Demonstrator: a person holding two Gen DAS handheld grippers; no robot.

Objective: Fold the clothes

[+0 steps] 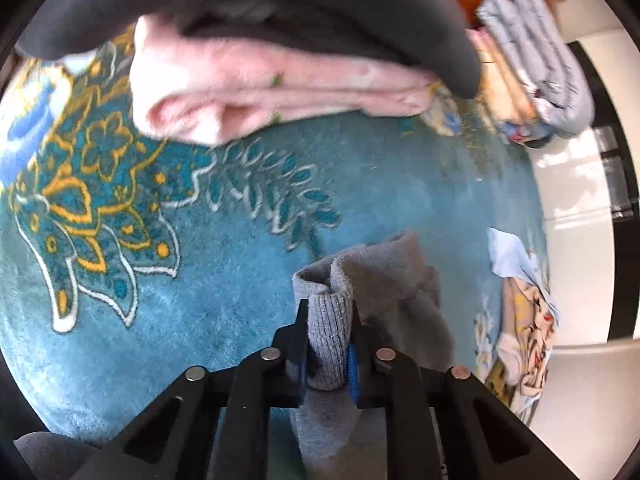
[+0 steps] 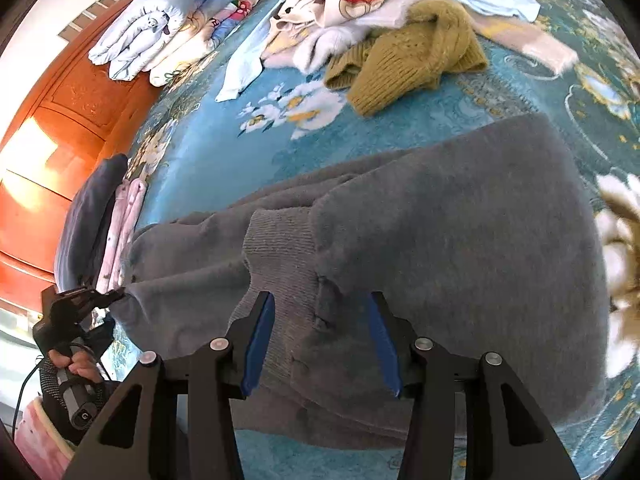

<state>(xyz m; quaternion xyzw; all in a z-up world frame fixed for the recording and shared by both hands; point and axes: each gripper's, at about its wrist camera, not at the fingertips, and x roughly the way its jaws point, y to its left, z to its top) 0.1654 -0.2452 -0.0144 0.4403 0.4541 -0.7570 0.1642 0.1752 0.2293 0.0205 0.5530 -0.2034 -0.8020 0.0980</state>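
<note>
A grey fleece sweater (image 2: 440, 240) lies spread on the blue patterned carpet (image 2: 224, 152). My left gripper (image 1: 330, 312) is shut on its ribbed cuff (image 1: 330, 340), with the sleeve hanging beside it. In the right wrist view the left gripper (image 2: 116, 294) holds the sweater's left end. My right gripper (image 2: 322, 300) is open, its blue pads on either side of the ribbed hem (image 2: 280, 248), just above the cloth.
A folded pink garment (image 1: 260, 92) with a dark one (image 1: 280, 4) on it lies ahead of the left gripper. Folded quilts (image 2: 160, 28) lie by an orange wooden cabinet (image 2: 60, 128). A loose pile with an olive knit sweater (image 2: 408, 60) lies beyond the grey sweater.
</note>
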